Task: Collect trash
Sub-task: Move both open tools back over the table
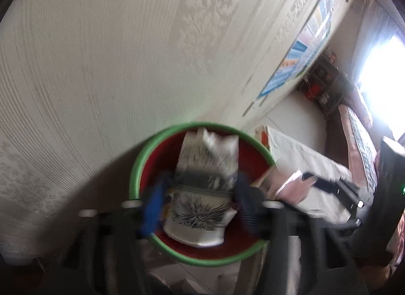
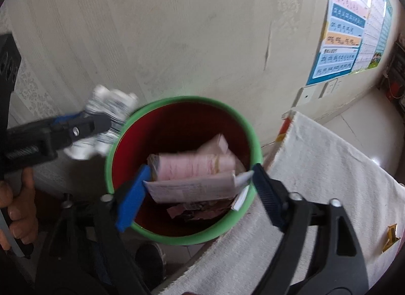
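Note:
A red bin with a green rim [image 2: 182, 240] stands by the wall, with torn pink scraps in its bottom. My right gripper [image 2: 201, 168] hangs over it, jaws wide; a pink packet [image 2: 192, 164] and a white paper [image 2: 192, 188] lie loose between the blue pads [image 2: 134, 193]. A white wrapper with black print [image 1: 202, 168] sits between the spread pads of my left gripper [image 1: 201, 181], above the bin [image 1: 134, 168]; motion blur hides whether they touch it. From the right wrist view, the left gripper [image 2: 101, 122] and wrapper [image 2: 111, 107] hover at the bin's left rim.
A surface draped in white cloth [image 2: 329, 168] butts against the bin's right side. Patterned wallpaper rises behind, with a colourful poster [image 2: 349, 41] to the right. A hand [image 2: 17, 201] holds the left gripper's handle. A dark shoe [image 2: 152, 257] shows below the bin.

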Motion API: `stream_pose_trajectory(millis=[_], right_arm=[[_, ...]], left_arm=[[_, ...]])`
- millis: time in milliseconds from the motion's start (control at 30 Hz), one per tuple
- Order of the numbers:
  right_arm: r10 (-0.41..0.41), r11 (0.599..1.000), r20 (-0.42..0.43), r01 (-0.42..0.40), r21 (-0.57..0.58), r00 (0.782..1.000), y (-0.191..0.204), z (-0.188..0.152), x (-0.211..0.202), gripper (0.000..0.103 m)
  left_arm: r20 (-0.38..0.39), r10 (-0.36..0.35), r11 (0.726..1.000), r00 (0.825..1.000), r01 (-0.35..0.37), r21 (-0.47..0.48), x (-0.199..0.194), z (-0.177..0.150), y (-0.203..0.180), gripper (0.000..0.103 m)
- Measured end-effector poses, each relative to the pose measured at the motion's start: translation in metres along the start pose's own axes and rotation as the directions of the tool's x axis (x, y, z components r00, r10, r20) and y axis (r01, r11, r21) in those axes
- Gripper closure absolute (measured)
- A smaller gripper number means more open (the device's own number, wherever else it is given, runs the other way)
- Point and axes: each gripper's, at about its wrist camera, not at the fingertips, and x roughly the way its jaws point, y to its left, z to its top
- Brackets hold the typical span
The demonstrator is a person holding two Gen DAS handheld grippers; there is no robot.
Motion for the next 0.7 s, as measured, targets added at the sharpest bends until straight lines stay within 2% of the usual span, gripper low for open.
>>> stream_pose_trajectory(millis=[33, 67, 167, 367, 700], right_arm=[[-0.008, 1.000, -0.001, 0.008, -0.006, 1.000, 0.002, -0.001, 0.001, 0.008], [-0.014, 1.000, -0.002, 0.014, -0.012, 1.000, 0.003, -0.003, 0.001, 0.007], [-0.012, 1.000, -0.005, 0.012, -0.017, 1.000, 0.002, -0.008, -0.002, 0.006], [-0.027, 0.999, 0.012, 0.027, 0.018, 1.000, -0.010, -0.019, -0.022, 0.005], [-0.095, 0.990, 0.048, 0.089, 0.112, 0.994, -0.046, -0.054, -0.075, 0.005]], left_arm=[[0.006, -0.007, 1.000, 1.000, 0.007, -0.010, -0.001, 0.000, 0.001, 0.029], [0.008, -0.012, 1.000, 1.000, 0.012, -0.017, -0.001, 0.001, 0.001, 0.026], [0.016, -0.016, 0.999, 1.000, 0.017, -0.029, -0.003, -0.002, 0.002, 0.017], [0.022, -0.001, 0.999, 1.000, 0.002, -0.044, -0.010, -0.012, 0.001, 0.008], [0.011, -0.026, 1.000, 1.000, 0.026, 0.014, -0.028, -0.036, -0.040, 0.008]])
